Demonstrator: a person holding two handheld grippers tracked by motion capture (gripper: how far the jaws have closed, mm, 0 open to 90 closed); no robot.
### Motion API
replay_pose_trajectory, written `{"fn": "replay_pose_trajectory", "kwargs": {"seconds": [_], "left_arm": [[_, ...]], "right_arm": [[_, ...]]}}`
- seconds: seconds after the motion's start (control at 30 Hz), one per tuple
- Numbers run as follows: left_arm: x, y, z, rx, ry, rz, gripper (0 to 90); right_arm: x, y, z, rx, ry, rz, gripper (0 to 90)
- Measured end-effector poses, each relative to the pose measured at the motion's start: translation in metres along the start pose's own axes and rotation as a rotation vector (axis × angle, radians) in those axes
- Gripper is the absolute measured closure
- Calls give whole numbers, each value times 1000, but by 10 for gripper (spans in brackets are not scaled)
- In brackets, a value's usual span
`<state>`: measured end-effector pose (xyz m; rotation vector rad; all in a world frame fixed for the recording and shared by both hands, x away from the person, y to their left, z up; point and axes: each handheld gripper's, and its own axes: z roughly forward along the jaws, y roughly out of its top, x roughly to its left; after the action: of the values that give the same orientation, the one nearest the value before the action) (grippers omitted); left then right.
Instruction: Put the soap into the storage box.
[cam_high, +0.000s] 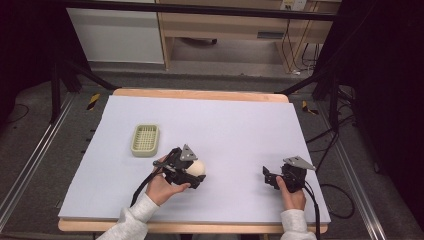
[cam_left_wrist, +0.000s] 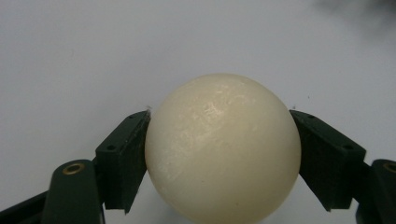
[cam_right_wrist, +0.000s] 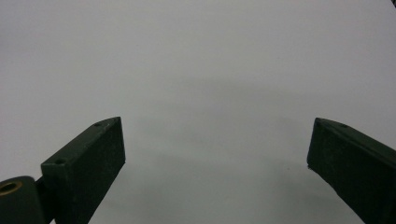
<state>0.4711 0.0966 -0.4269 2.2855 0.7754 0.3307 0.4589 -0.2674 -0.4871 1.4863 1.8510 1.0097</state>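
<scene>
Ball, one smooth cream-white sphere, sits clenched between the left gripper jaws.
One pale green slatted plastic basket lies near the ball, up-left on the lavender counter; the right gripper, well right of it, gapes with nothing between.

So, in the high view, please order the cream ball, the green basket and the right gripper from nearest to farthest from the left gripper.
1. The cream ball: held between the jaws of the left gripper, touching it.
2. The green basket: up and to the left of the left gripper, lying apart on the table.
3. The right gripper: far across on the right side of the table, jaws open.
</scene>
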Motion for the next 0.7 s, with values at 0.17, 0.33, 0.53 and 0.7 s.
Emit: {"fn": "replay_pose_trajectory", "kwargs": {"seconds": [0.17,0.33,0.53,0.7], "left_arm": [[8,-1,-8,-13,13,-18,237],[16,-1,-17,-25,28,-25,237],[25,1,-28,-35,46,-36,237],[33,0,-34,-44,62,-50,237]], "right_arm": [[0,0,0,1,1,1,46],[0,0,0,0,-1,-1,46],[0,0,0,0,0,-1,46],[0,0,0,0,0,1,46]]}}
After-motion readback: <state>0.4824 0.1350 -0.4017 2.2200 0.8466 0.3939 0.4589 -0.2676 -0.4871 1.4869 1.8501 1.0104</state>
